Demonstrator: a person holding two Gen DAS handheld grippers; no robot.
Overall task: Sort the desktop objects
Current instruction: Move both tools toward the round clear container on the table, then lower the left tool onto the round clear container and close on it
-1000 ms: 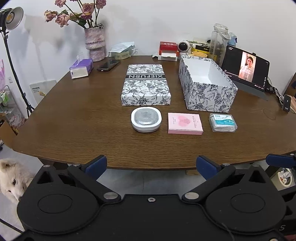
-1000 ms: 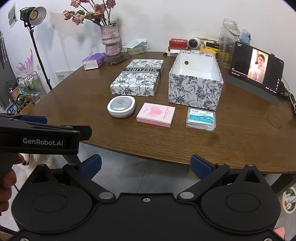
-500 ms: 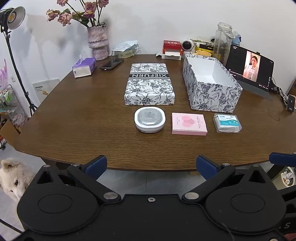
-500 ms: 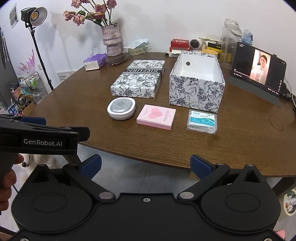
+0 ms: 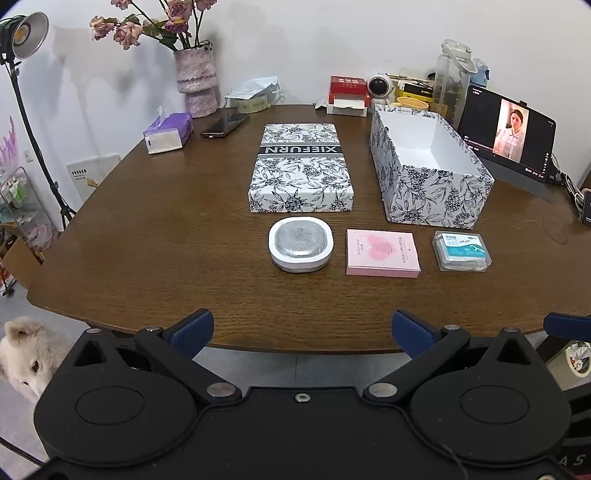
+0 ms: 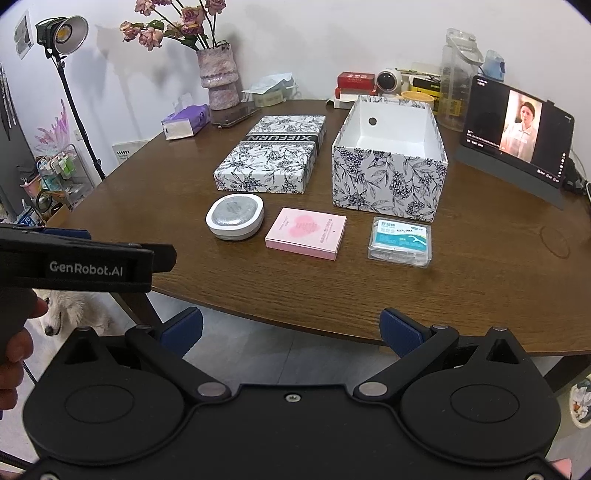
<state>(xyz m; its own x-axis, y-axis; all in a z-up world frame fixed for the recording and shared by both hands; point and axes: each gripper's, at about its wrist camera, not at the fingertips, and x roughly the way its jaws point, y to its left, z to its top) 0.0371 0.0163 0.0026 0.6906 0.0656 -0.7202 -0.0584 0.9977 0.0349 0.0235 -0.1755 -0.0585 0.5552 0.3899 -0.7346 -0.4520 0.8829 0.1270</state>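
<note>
Both grippers hang wide and empty at the bottom of frame: left gripper (image 5: 302, 328), right gripper (image 6: 291, 326). Mid-frame on the table (image 5: 166, 258), a row: round case (image 5: 301, 243), pink box (image 5: 382, 253), probably floss picks (image 5: 461, 251). Behind them, lid (image 5: 301, 168) and open box (image 5: 428, 170).

A vase of pink flowers (image 5: 195, 79) stands at the upper left of the frame, with a purple tissue pack (image 5: 168, 133) and a dark phone (image 5: 224, 124) beside it. A studio lamp (image 5: 22, 35) occupies the far left. A tablet (image 5: 508, 138) showing video leans at the right. A white dog (image 5: 26, 356) peers from the lower left.
</note>
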